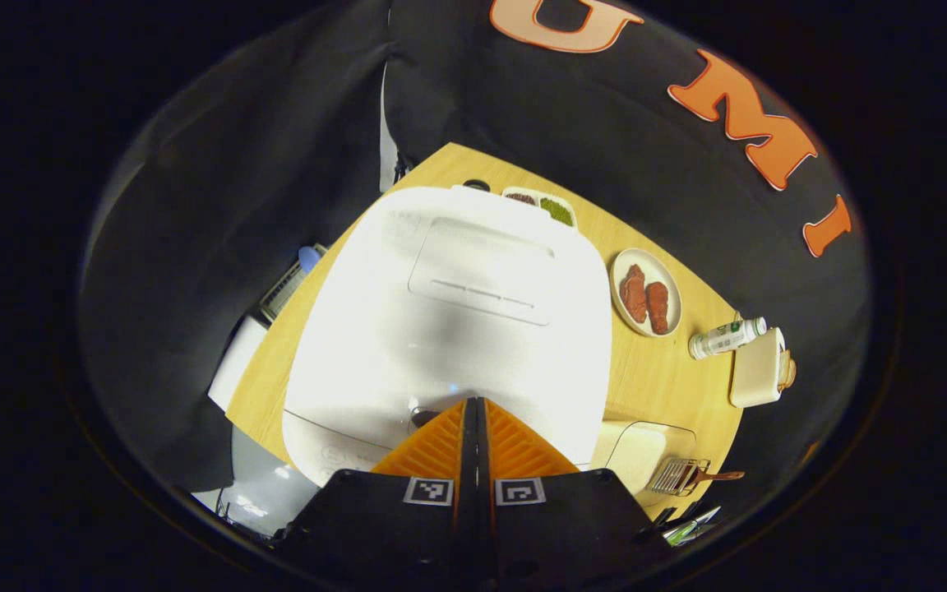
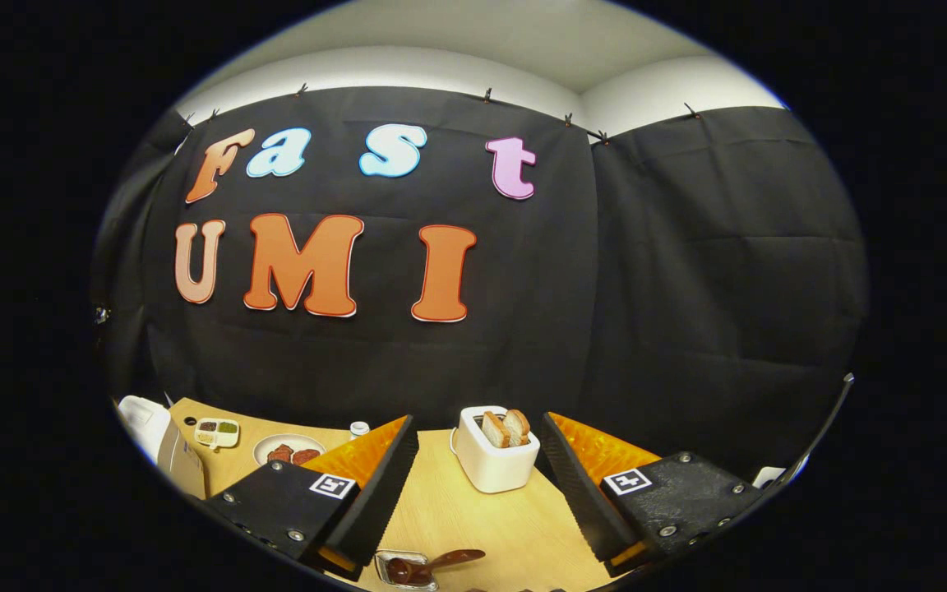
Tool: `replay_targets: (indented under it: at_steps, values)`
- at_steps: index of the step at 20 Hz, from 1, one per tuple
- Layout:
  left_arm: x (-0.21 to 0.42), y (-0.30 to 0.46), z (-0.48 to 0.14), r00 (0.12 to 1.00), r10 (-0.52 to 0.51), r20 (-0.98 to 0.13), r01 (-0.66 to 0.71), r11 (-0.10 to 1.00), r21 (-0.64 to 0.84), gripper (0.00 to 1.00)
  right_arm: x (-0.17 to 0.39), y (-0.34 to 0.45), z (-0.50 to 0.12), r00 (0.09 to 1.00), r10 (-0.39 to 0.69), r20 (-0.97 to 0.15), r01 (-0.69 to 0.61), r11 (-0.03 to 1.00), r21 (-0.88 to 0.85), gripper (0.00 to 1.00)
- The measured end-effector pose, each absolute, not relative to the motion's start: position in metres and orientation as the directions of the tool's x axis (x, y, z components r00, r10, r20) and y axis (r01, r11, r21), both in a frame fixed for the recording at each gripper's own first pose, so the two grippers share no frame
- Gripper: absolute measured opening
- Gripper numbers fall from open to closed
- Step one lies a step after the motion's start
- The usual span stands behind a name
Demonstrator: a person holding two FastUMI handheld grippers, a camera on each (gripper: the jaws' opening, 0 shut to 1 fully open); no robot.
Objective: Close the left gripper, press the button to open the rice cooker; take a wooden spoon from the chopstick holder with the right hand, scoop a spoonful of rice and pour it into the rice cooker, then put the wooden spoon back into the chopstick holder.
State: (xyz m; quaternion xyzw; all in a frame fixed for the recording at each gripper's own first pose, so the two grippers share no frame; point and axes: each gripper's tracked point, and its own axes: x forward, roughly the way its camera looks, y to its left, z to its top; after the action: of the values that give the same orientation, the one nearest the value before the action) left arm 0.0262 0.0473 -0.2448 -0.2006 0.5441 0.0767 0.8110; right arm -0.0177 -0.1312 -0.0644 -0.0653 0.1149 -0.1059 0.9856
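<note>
We see the white rice cooker (image 1: 449, 321) on the wooden table (image 1: 654, 378), lid down, directly under our left tool (image 1: 474, 404), whose fingers are pressed together just over its front edge. Our right tool (image 2: 478, 460) hangs with fingers apart above the table, the wooden spoon (image 2: 428, 566) lying below and a toaster (image 2: 494, 452) beyond.
</note>
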Motion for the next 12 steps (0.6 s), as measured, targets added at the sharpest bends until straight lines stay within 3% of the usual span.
replay_targets:
  at_steps: [8, 12]
  values:
    - [0.030, 0.049, -0.233, 0.443, -0.072, -0.894, -0.308, 0.924, -0.227, 0.05, -0.022, -0.132, -0.083, 0.936, -0.230, -0.267, 0.201, 0.970, -0.134, 0.94]
    - [0.057, 0.071, -0.172, 0.622, 0.091, -0.778, -0.228, 0.971, -0.069, 0.05, -0.025, -0.139, -0.089, 0.925, -0.246, -0.290, 0.215, 0.967, -0.134, 0.94]
